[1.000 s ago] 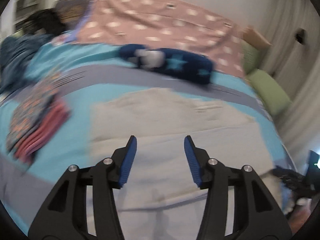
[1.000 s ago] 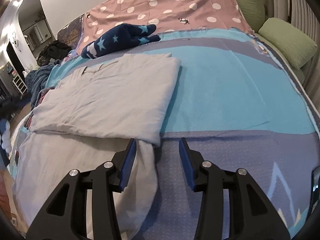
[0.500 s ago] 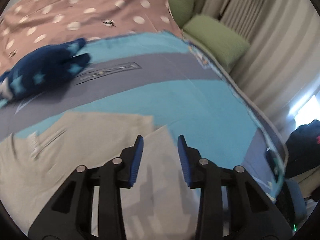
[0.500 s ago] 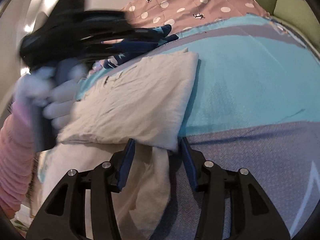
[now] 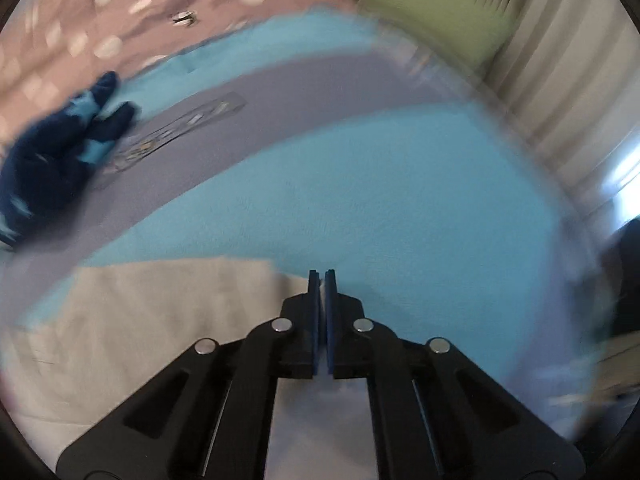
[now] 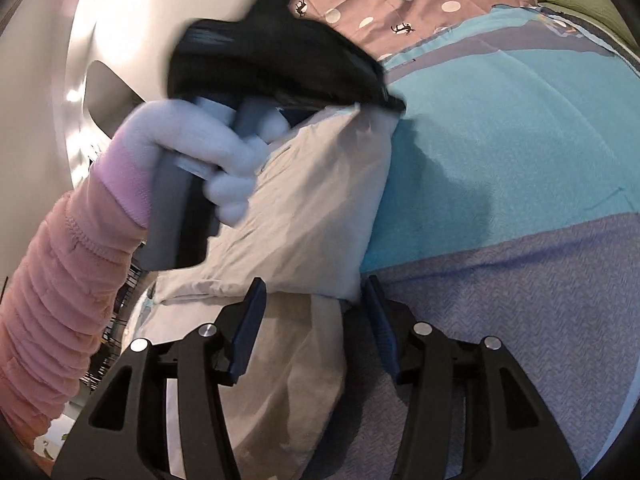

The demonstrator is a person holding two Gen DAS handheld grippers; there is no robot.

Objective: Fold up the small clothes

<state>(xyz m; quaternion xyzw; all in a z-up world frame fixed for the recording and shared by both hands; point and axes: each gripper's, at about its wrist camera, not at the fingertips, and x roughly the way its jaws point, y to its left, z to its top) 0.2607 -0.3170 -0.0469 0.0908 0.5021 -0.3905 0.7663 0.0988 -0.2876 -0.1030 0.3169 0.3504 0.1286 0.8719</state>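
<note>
A beige garment (image 5: 160, 320) lies folded on the blue and grey bed cover (image 5: 400, 200). My left gripper (image 5: 322, 280) has its blue pads together at the garment's far right corner. In the right wrist view a white-gloved hand (image 6: 192, 140) holds that left gripper (image 6: 384, 100), and the beige garment (image 6: 320, 200) rises in a peak to its tip. My right gripper (image 6: 314, 312) sits low at the near right corner. Its jaws are opening, and the fold's corner lies between the fingers without the pads pressing it.
A navy star-patterned garment (image 5: 52, 152) lies at the far left of the bed. Beyond it spreads a pink dotted sheet (image 6: 400, 0). Green pillows (image 5: 432, 12) and pale curtains (image 5: 560, 80) line the right side. A pink sleeve (image 6: 52, 280) fills the right view's left edge.
My left gripper swept right across the garment to its far right corner and shut there. The gloved hand came into the right wrist view. My right jaws spread slightly wider.
</note>
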